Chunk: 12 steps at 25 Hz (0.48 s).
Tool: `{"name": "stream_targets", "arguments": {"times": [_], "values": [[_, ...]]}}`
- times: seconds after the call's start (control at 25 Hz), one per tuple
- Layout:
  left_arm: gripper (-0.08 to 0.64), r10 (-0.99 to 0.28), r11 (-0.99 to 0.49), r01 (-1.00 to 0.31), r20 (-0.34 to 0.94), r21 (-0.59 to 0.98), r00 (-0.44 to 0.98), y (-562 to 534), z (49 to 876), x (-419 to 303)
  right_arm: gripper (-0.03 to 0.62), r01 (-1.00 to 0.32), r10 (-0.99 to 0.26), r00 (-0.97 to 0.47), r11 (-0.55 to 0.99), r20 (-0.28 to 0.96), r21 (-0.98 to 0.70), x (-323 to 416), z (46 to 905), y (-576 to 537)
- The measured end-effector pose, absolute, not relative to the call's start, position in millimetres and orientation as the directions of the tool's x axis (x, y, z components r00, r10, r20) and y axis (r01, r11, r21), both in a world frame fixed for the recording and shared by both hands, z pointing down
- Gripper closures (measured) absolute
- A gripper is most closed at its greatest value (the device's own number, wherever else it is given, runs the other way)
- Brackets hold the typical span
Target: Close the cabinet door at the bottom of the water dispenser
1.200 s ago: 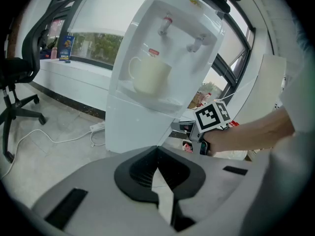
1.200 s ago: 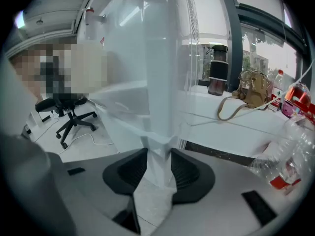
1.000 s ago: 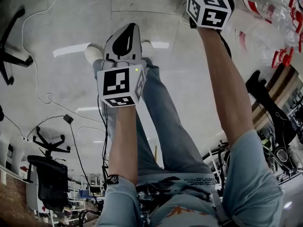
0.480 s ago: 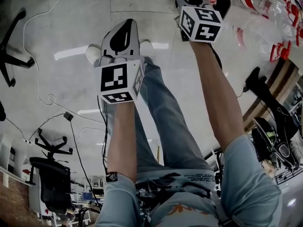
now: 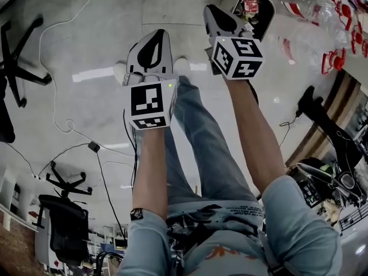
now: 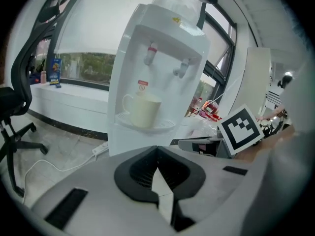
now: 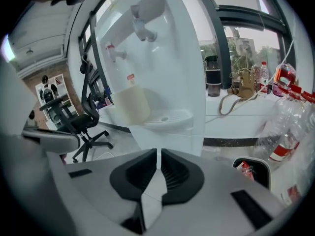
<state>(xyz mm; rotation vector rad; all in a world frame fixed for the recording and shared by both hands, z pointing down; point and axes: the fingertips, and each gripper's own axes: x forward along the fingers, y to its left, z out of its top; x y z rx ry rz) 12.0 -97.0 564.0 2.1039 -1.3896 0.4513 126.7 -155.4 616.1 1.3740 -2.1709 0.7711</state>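
**Head view:** the left claw and the right claw are held out over the grey floor, above the person's legs. Both point toward a white edge at the top of the picture, probably the foot of the water dispenser. A waste bin stands just beside the right claw.

**Left gripper view:** the left claw is pressed together and empty. It looks at the dispenser's front from well apart, level with the cream cup on the drip tray. The cabinet door sits lower, hidden behind the claw's own body, so I cannot tell whether it is open or closed.

**Right gripper view:** the jaws have just been closing and are now all but together, with nothing between them. This claw also touches nothing. Pressed-together tips suit a push, not a grasp (a door wants a nudge).
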Motion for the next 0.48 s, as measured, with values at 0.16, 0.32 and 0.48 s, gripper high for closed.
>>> {"name": "stream_targets", "arguments": {"times": [0.16,0.32,0.48], "values": [[0.538,-0.745,-0.315,-0.916,0.533,0.249,0.401,-103,532,4,0.554,-0.897,-0.663,-0.438,0.368,0.607,-0.245,106,580,-148],[0.538,-0.775,-0.301,-0.924,0.504,0.235,0.381,-109,496,-10,0.557,-0.866,-0.643,-0.494,0.428,0.586,-0.260,84,541,-136],[0.538,-0.801,-0.294,-0.929,0.472,0.226,0.368,-113,458,-21,0.561,-0.837,-0.648,-0.543,0.468,0.535,-0.282,66,494,-129]]}}
